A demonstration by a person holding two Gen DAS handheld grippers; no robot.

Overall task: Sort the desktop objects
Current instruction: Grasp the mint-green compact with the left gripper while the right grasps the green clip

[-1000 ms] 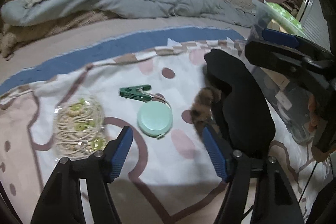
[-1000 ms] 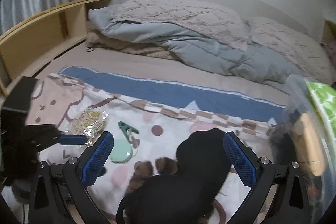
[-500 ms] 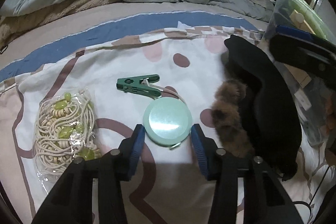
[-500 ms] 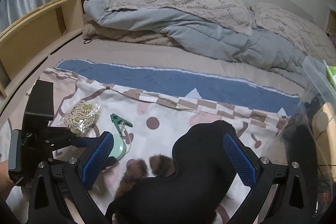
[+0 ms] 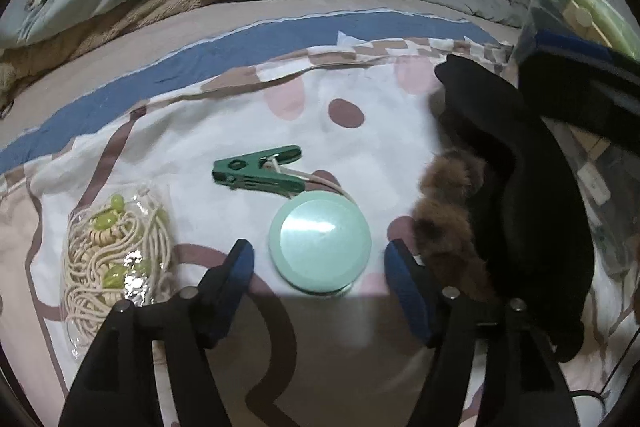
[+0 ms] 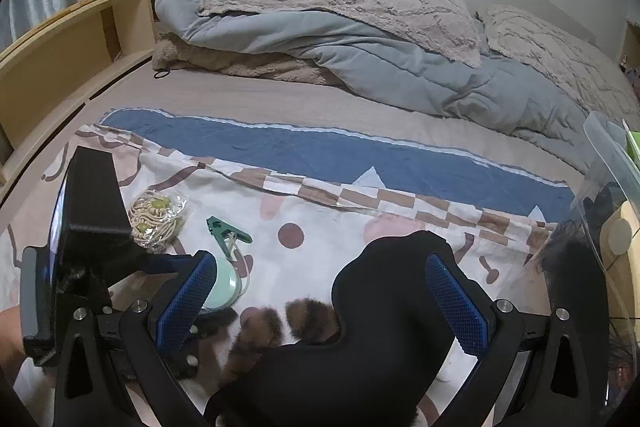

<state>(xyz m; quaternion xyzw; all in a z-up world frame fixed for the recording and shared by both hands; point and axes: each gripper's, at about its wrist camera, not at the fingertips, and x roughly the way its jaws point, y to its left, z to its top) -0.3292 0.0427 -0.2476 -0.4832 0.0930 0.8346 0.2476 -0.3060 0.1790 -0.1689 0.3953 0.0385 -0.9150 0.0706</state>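
A bed (image 6: 280, 107) carries everything, with a patterned sheet (image 5: 360, 155) spread over its near part; the sheet's checked edge runs along a blue band, and bare white cloth lies open between the things. A clear plastic bin (image 6: 608, 195) stands at the right edge. A black fur-trimmed item (image 5: 520, 195) lies just beside it, between the spread fingers of the right claw (image 6: 324, 299). The left claw (image 5: 318, 259), also apart and holding nothing, flanks a round mint disc (image 5: 320, 245) without touching it. A bagged cord bundle (image 5: 116, 251) lies left; a green clip (image 5: 256, 173) lies beyond the disc. No writing is legible.
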